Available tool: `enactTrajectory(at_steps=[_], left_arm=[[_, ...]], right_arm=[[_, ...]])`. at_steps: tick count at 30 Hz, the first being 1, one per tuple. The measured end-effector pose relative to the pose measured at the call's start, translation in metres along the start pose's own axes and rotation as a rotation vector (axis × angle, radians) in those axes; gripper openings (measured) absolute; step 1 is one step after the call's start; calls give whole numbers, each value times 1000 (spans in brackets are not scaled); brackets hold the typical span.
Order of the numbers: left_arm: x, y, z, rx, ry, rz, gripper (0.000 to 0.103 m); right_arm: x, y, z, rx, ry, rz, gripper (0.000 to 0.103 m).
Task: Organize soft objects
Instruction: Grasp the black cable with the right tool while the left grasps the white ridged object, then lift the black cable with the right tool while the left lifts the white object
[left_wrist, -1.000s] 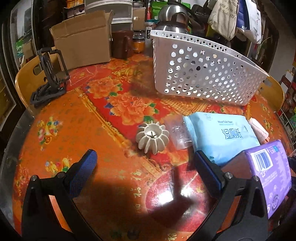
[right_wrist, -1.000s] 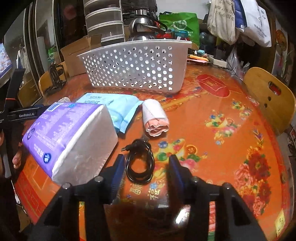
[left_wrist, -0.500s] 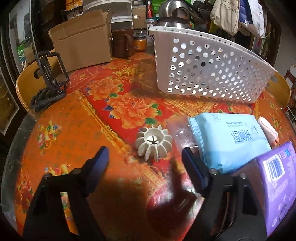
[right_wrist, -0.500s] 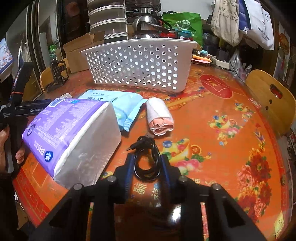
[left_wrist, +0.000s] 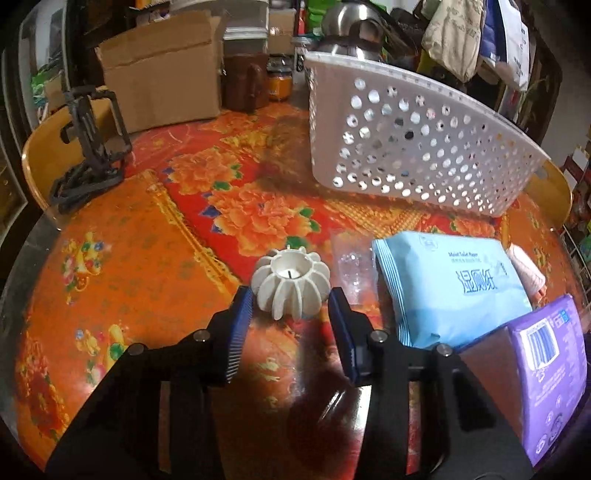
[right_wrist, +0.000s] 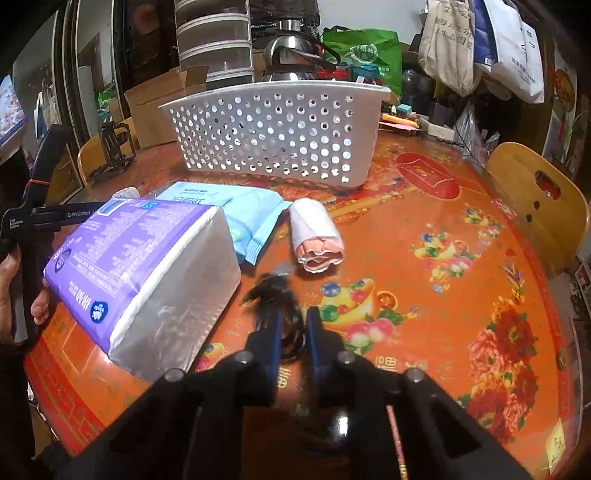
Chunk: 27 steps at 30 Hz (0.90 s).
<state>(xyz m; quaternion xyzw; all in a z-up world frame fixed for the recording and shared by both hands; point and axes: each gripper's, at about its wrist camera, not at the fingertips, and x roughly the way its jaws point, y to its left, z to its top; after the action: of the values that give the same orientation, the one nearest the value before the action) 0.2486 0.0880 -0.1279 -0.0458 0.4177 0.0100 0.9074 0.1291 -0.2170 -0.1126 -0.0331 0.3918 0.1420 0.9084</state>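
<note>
My left gripper has its blue pads against both sides of a white ribbed round object on the table. My right gripper is shut on a coiled black cable. A blue wet-wipe pack, a purple tissue pack and a rolled white-and-pink cloth lie between the grippers. A white perforated basket stands behind them.
A small clear plastic bag lies beside the white object. A cardboard box, a black stand, jars and a kettle are at the back. Wooden chairs ring the floral table.
My left gripper moved forward and closed around the white ribbed object. My right gripper closed on the black cable.
</note>
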Motion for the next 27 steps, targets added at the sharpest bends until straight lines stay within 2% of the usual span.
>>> enactTrajectory(at_steps=[12, 24, 27], left_arm=[[-20, 3, -2, -11, -81, 34, 39], [-33, 4, -5, -16, -131, 33, 39], [-36, 4, -6, -12, -137, 34, 39]], right_arm=[[-11, -4, -2, 30, -61, 12, 10], [-17, -11, -3, 64, -94, 40, 10], [-22, -14, -6, 78, -125, 61, 10]])
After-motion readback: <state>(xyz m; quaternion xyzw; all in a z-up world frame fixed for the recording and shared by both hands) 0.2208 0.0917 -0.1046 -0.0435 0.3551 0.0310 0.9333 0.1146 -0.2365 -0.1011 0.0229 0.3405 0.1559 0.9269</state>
